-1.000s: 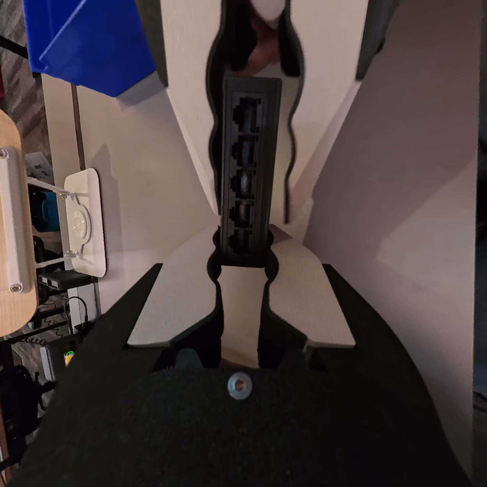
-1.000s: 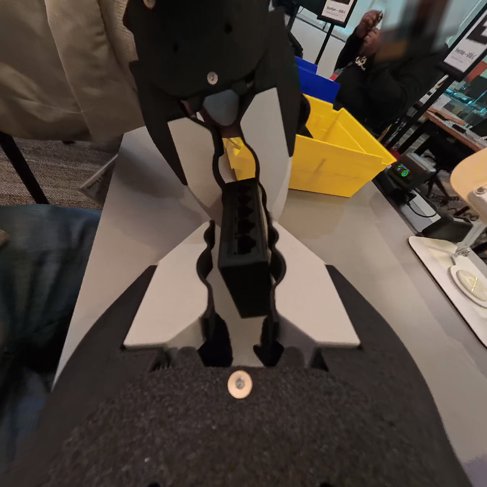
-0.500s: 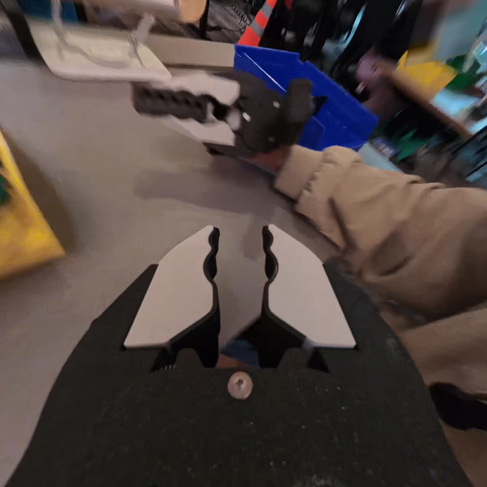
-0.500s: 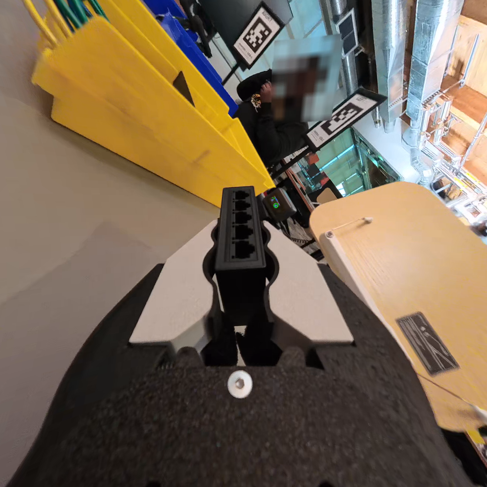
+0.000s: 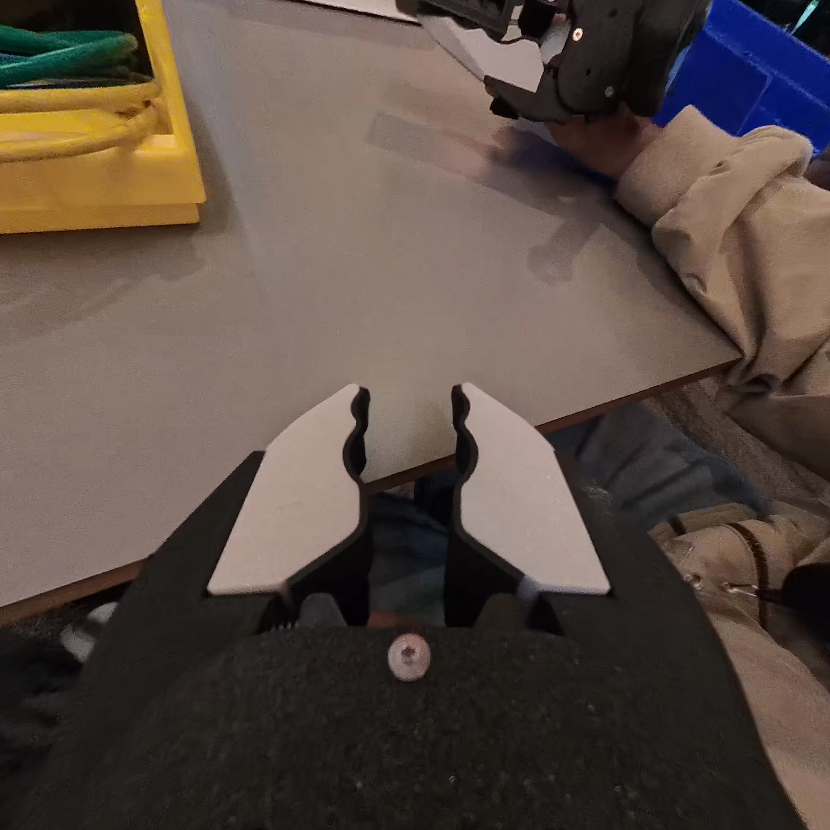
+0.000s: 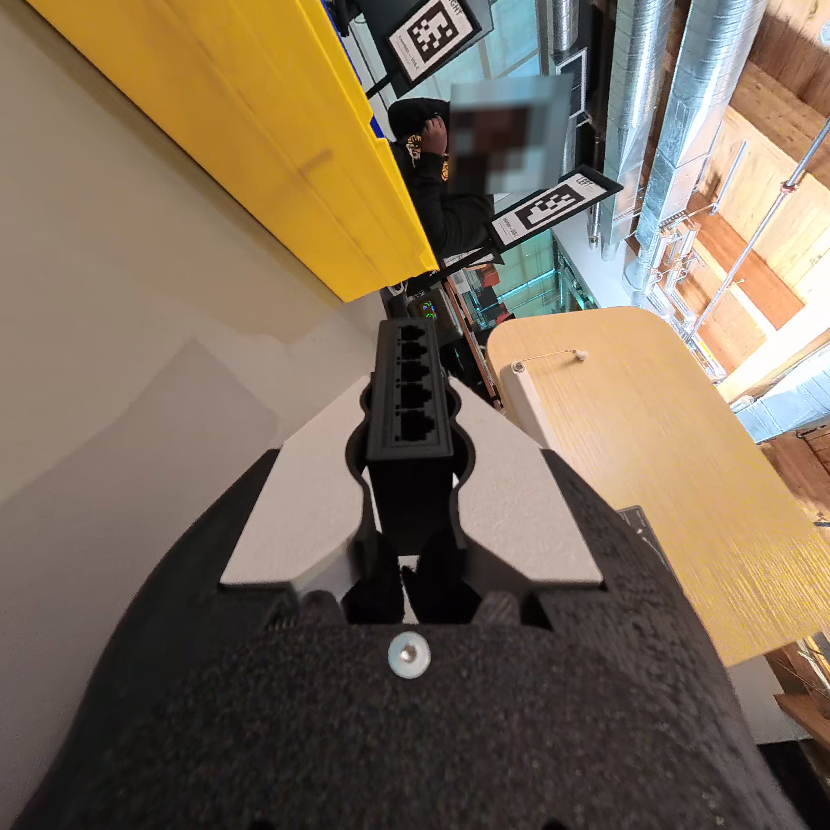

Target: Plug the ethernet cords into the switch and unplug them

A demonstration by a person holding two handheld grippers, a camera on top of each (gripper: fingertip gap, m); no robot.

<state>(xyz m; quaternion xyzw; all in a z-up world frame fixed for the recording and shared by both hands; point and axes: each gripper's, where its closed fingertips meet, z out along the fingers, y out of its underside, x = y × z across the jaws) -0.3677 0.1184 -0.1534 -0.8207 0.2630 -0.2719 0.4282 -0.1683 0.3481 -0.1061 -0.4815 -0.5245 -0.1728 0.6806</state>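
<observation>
My right gripper (image 6: 409, 395) is shut on the black switch (image 6: 411, 399), held on edge with its row of empty ports facing the camera. The right gripper (image 5: 534, 40) also shows at the top of the left wrist view, raised above the grey table (image 5: 359, 269), with the switch (image 5: 462, 11) at the frame's top edge. My left gripper (image 5: 409, 395) is open and empty over the table's near edge. Green and yellow ethernet cords (image 5: 67, 76) lie coiled in the yellow bin (image 5: 103, 188) at the upper left.
A blue bin (image 5: 741, 76) stands at the far right behind a tan sleeve (image 5: 741, 233). In the right wrist view the yellow bin (image 6: 269, 125), a wooden tabletop (image 6: 651, 471), marker signs and a seated person lie beyond the table. Tip to tip, the grippers are about 30 cm apart.
My left gripper let go of the switch and swung back toward the table's near edge. My right gripper kept the switch and rolled it on edge.
</observation>
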